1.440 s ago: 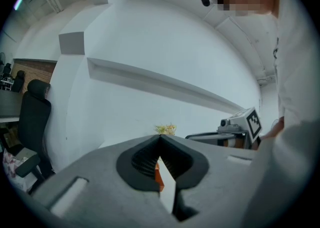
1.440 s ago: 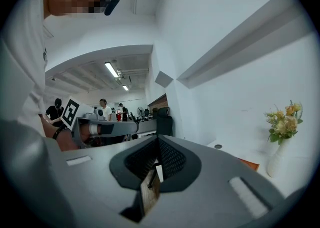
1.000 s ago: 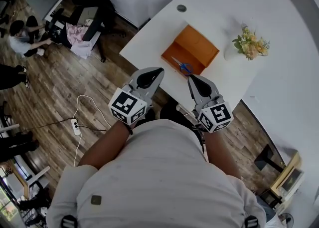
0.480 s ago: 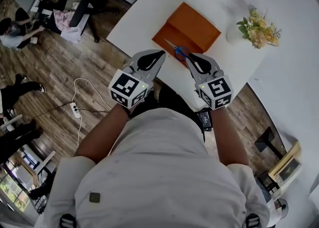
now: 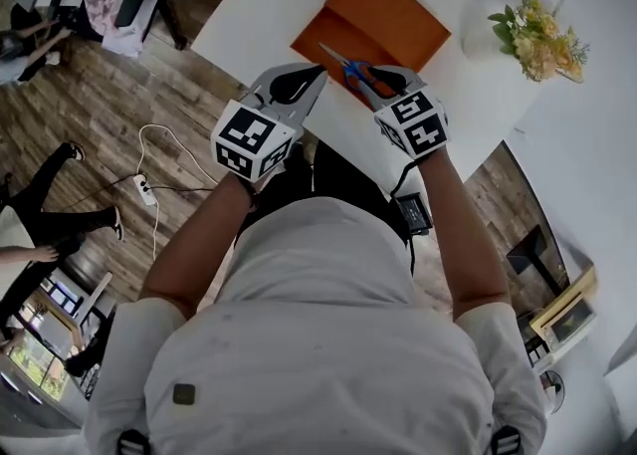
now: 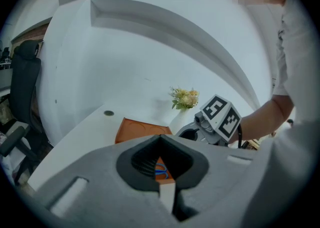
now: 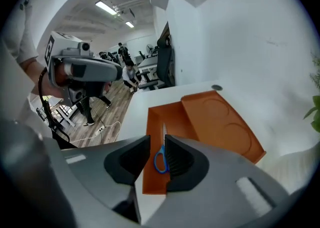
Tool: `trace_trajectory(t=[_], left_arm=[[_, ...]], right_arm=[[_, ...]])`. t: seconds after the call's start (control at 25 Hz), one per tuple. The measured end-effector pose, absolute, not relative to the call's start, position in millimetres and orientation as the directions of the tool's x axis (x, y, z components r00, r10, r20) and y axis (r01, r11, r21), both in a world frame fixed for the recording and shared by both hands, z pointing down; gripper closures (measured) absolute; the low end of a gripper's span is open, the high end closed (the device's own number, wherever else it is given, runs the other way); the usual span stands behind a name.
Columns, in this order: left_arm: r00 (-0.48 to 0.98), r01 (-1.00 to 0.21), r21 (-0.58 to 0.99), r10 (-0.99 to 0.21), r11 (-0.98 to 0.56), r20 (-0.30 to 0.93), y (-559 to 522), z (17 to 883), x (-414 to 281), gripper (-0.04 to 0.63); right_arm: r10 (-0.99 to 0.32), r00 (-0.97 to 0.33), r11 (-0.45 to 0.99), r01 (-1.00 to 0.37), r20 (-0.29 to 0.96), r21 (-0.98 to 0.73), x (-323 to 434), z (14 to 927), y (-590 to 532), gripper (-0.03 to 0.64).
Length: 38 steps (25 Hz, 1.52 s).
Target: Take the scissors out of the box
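An orange box (image 5: 383, 10) lies open on the white table (image 5: 249, 15), its tray beside its flat lid. Scissors (image 5: 343, 65) with blue handles lie in the tray (image 7: 170, 114), blades pointing away from me. My right gripper (image 5: 370, 80) hangs just above the handles, tilted steeply down. Its jaws are opening, and the scissors (image 7: 163, 129) show in the gap without touching the right gripper (image 7: 157, 138). My left gripper (image 5: 317, 75) is shut and empty at the tray's near left corner. Past the tips of the left gripper (image 6: 160, 137) a bit of box and blue handle shows.
A bunch of flowers (image 5: 537, 30) in a white vase stands right of the box. A round cable hole (image 7: 216, 88) sits in the table beyond the lid. On the wooden floor to the left lie a power strip (image 5: 139, 189) and cable. People are further off there.
Both grippers dropped towards the box and came over its near edge. The right gripper tipped further down and its jaws went from shut to apart. The left stayed shut.
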<state>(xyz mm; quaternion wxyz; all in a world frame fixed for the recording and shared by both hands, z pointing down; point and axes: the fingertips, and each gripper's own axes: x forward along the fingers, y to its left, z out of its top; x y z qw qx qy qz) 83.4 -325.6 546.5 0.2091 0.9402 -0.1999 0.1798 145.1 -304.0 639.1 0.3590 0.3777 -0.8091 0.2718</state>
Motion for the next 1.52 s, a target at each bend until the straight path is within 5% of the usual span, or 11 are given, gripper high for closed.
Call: trace_trajectory(t=[0.76,1.52], left_arm=[[0.834,-0.478,0.368,-0.28,-0.797,0.476,-342.4,597.4,86.3,0.591],[0.829,-0.496,0.388,-0.29,-0.777,0.478,-352.0,605.6,83.5,0.591]], right_arm=[[-0.101,-0.247,0.635,-0.762,0.964,-0.128,146.3,744.1,-301.8,0.486],[0.022,-0.083,0.715,-0.696,0.996,-0.073,146.8,765.4,-310.0,0.503]])
